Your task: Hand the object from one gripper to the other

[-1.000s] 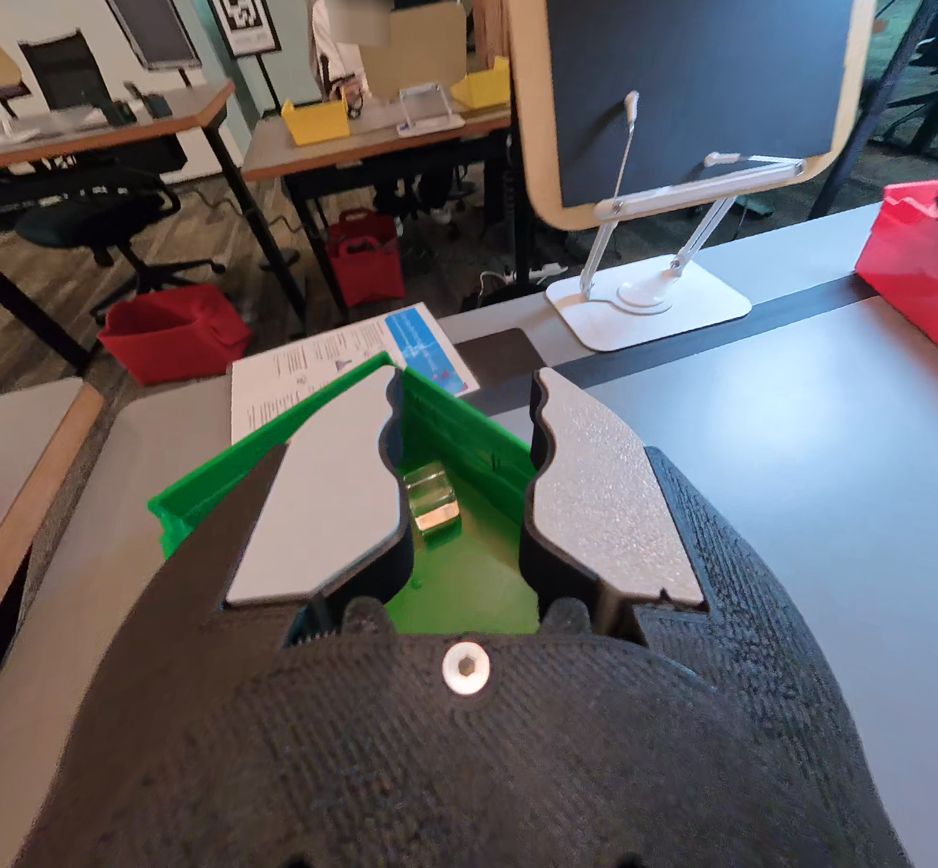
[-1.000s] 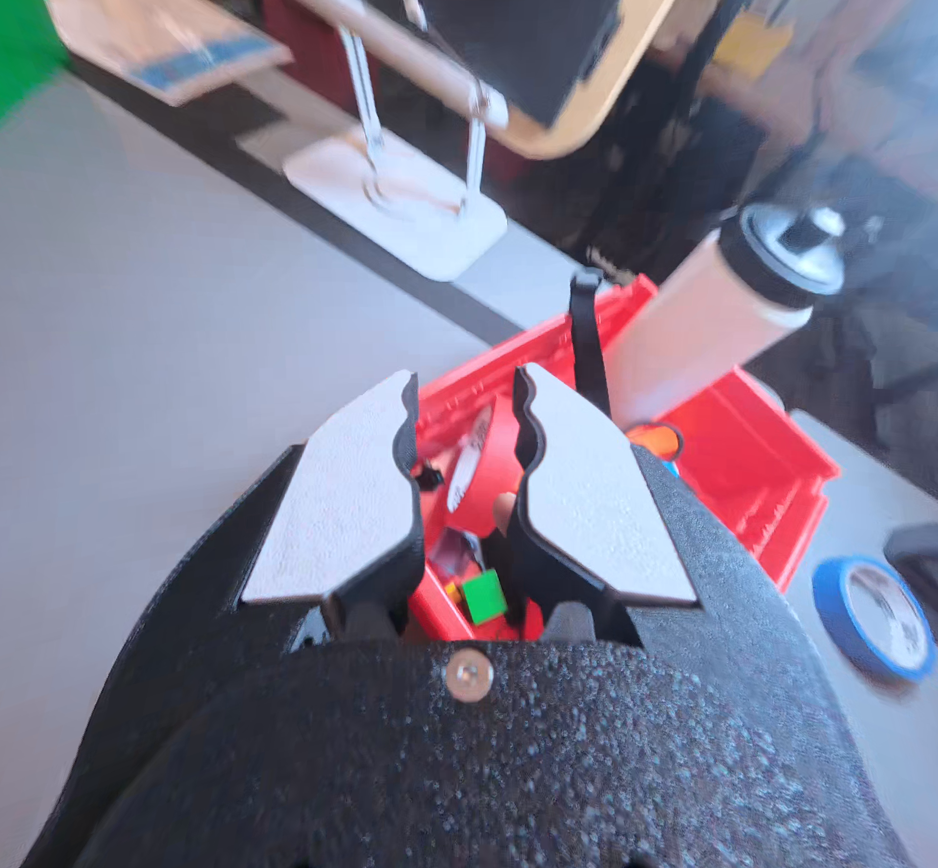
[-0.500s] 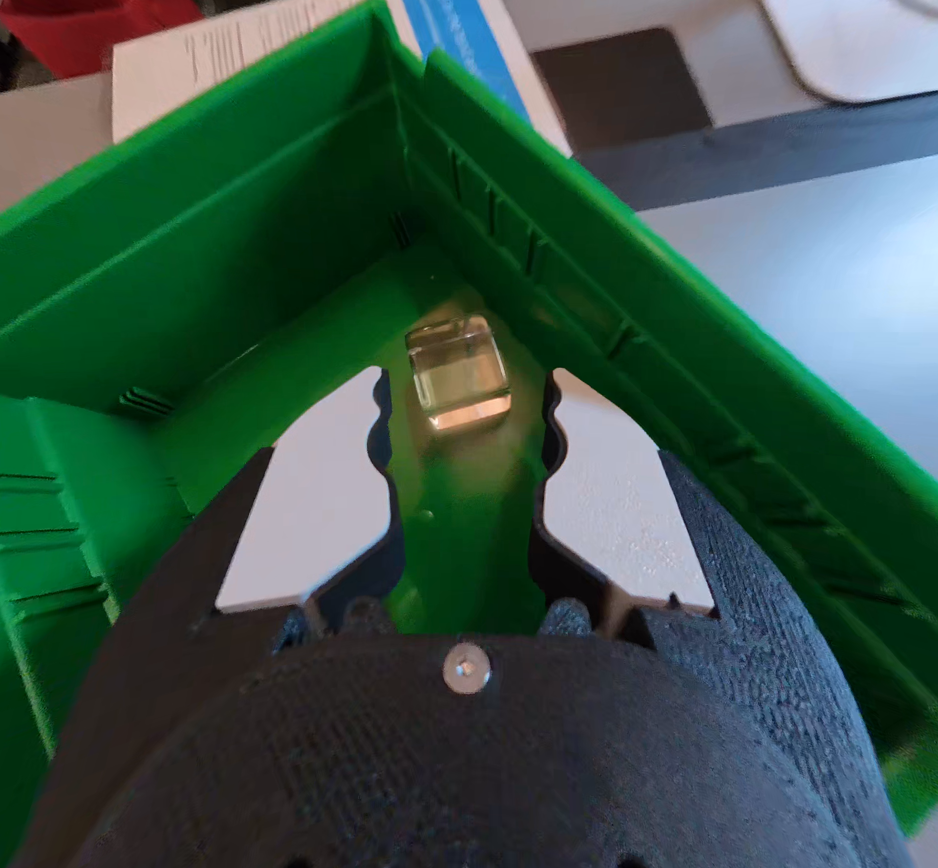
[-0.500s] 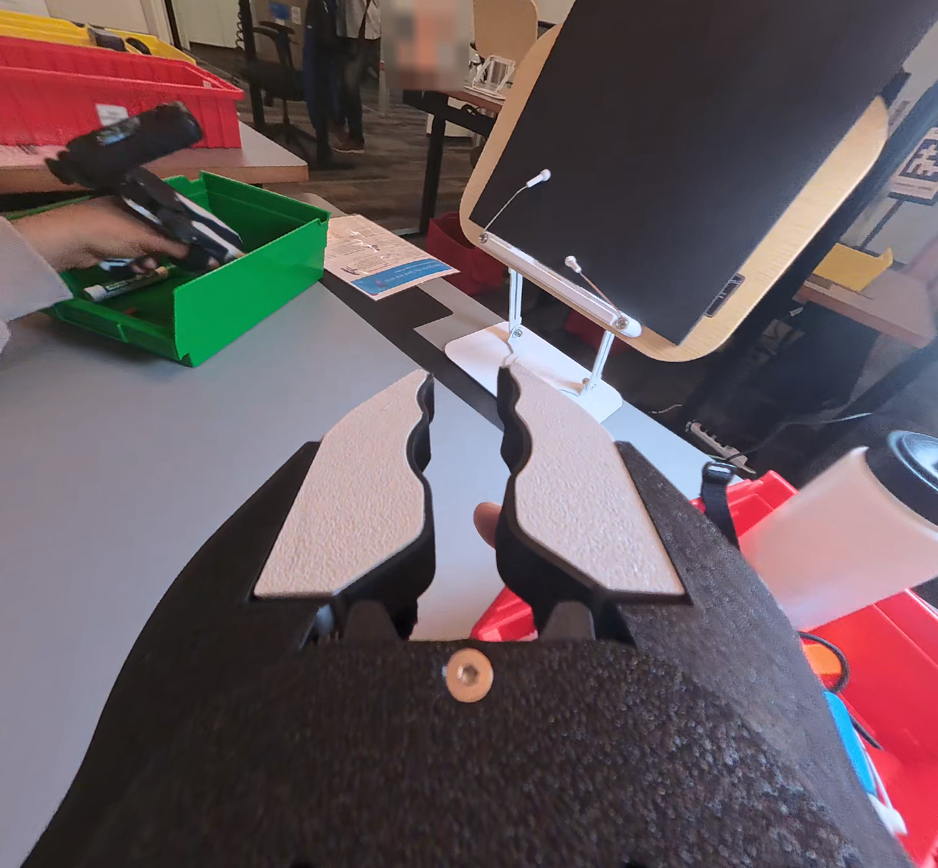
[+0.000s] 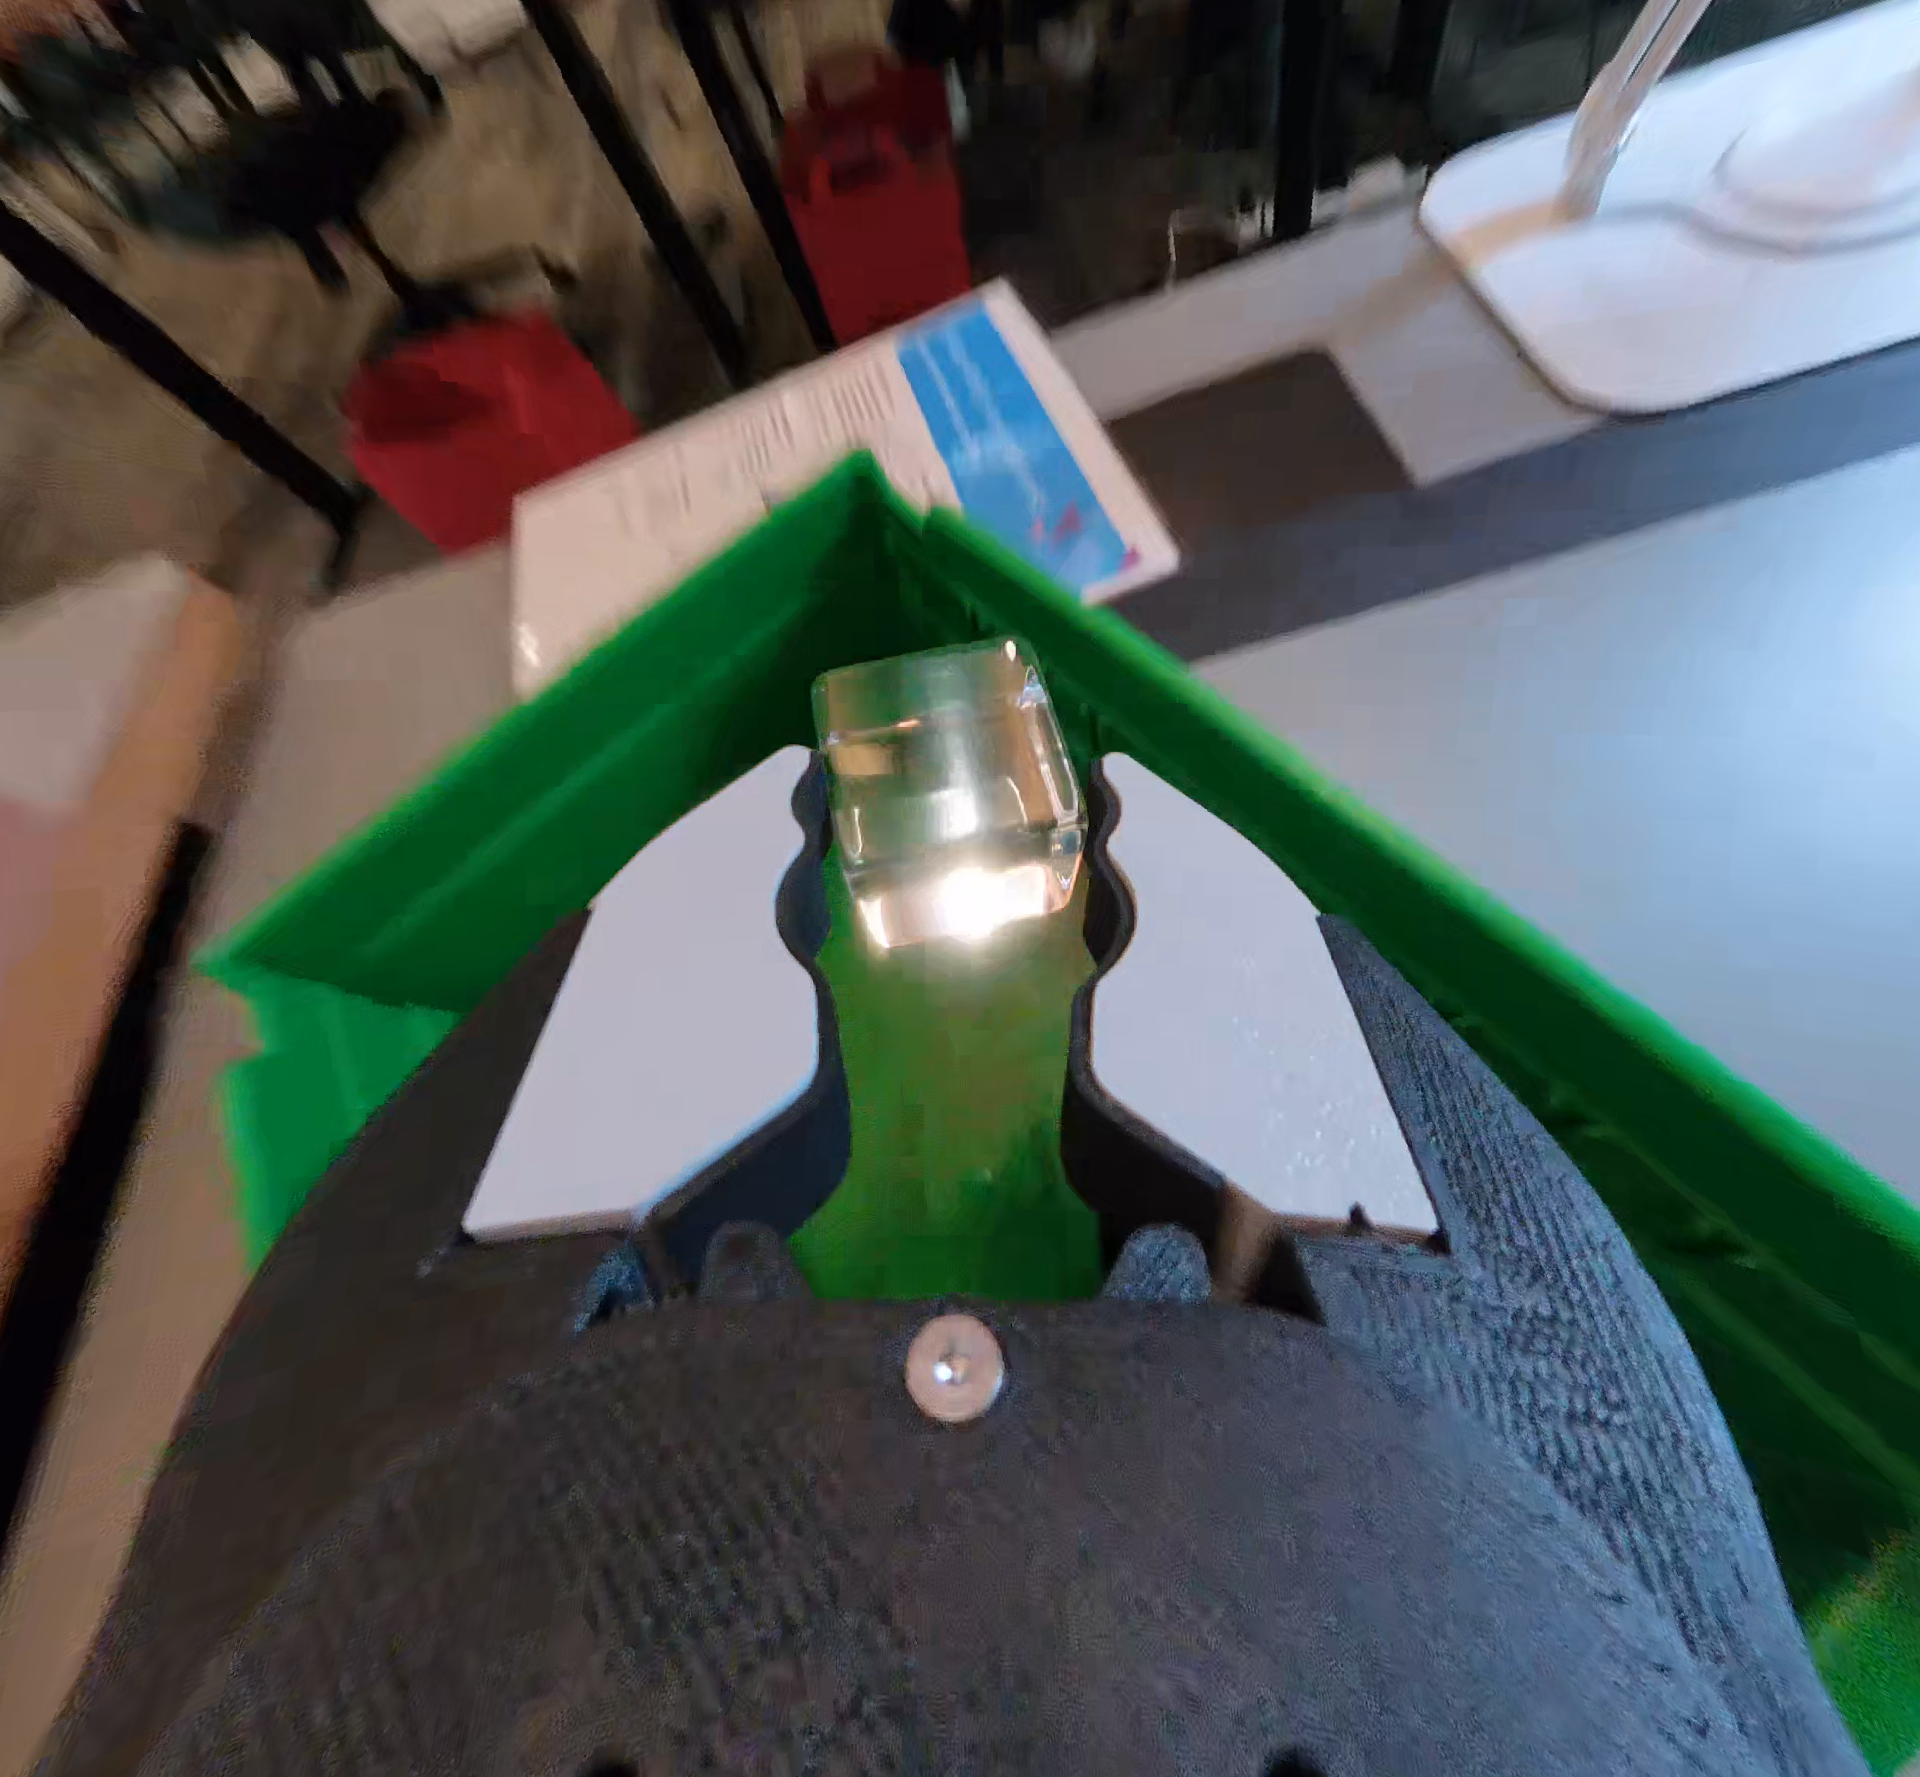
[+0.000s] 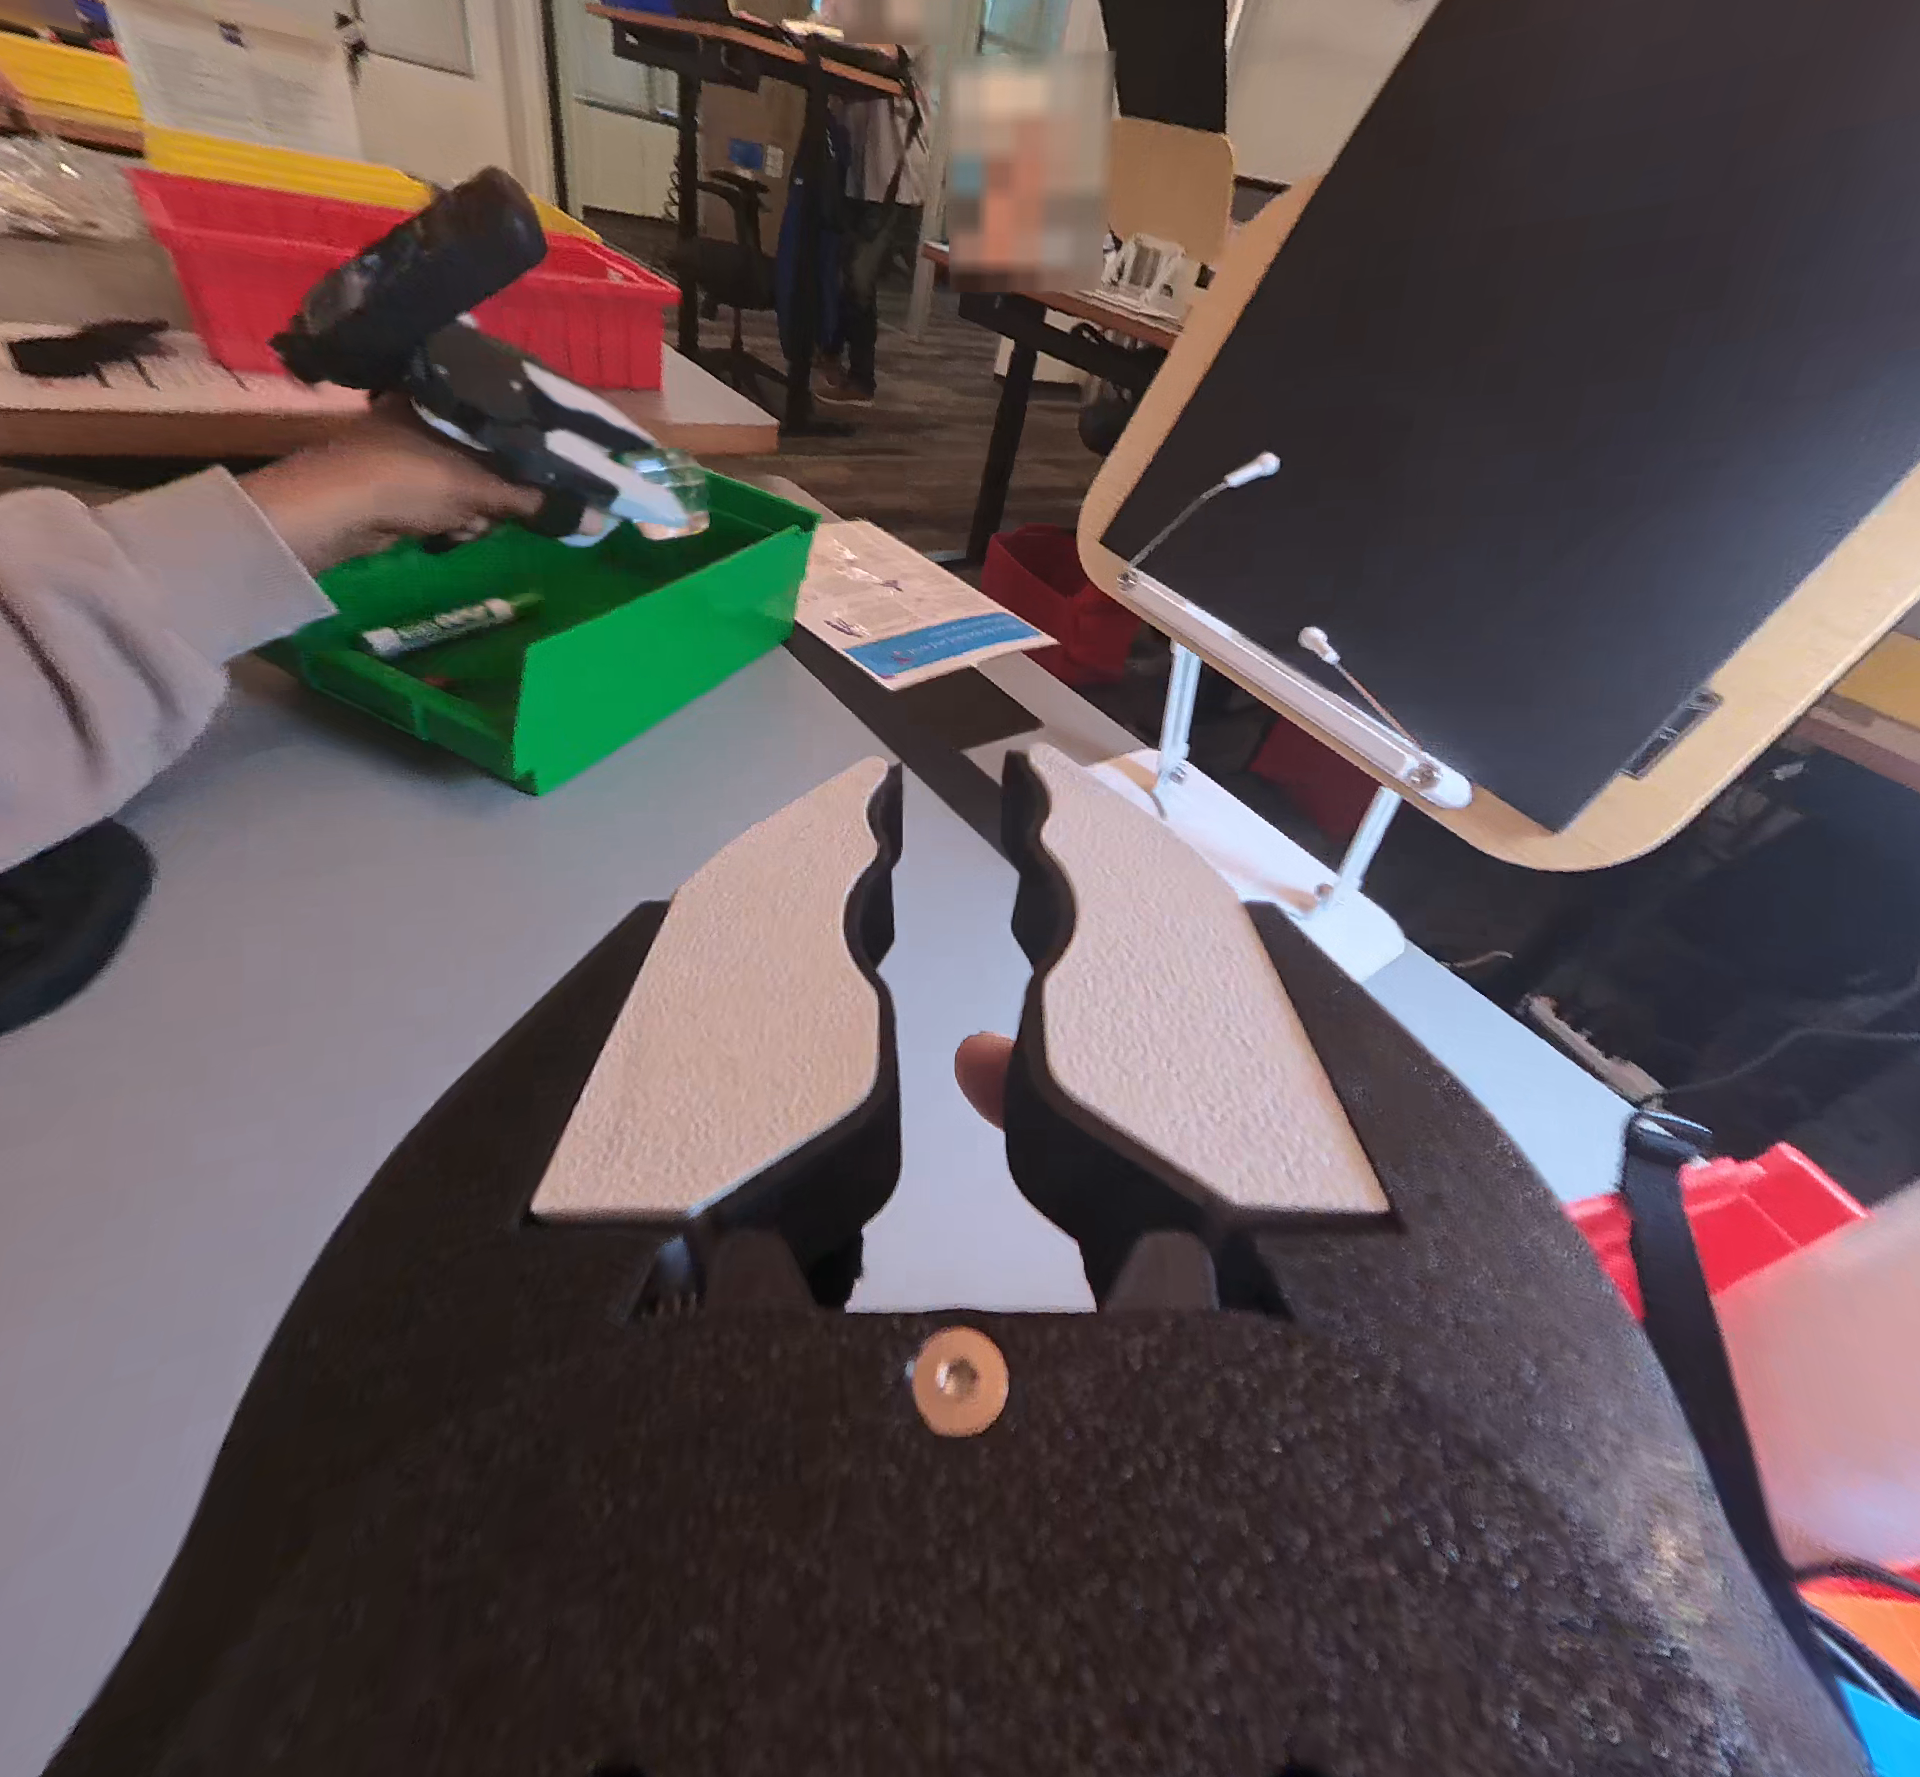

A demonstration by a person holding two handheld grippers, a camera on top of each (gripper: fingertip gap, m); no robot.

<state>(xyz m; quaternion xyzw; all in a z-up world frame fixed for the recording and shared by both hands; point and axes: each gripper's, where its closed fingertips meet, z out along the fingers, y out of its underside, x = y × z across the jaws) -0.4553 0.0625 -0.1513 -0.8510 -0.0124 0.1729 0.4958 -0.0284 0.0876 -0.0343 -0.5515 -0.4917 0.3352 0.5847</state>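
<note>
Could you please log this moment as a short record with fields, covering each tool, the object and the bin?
object: clear cube, clamped at the fingertips
left tool: shut on the cube, above the green bin
right tool: open, empty, over the grey table, apart from the left tool
bin contents: one marker
handover: not yet done
nearby: paper sheet beside the bin

Bright daylight, both views. Left wrist view: heavy motion blur in bkgd, hot glare spot on clear cube [image 5: 951, 797]. Right wrist view sharper; sleeve [image 6: 99, 647] blurred, fisheye bending at edges, soft sheen on surface [image 6: 312, 948].
</note>
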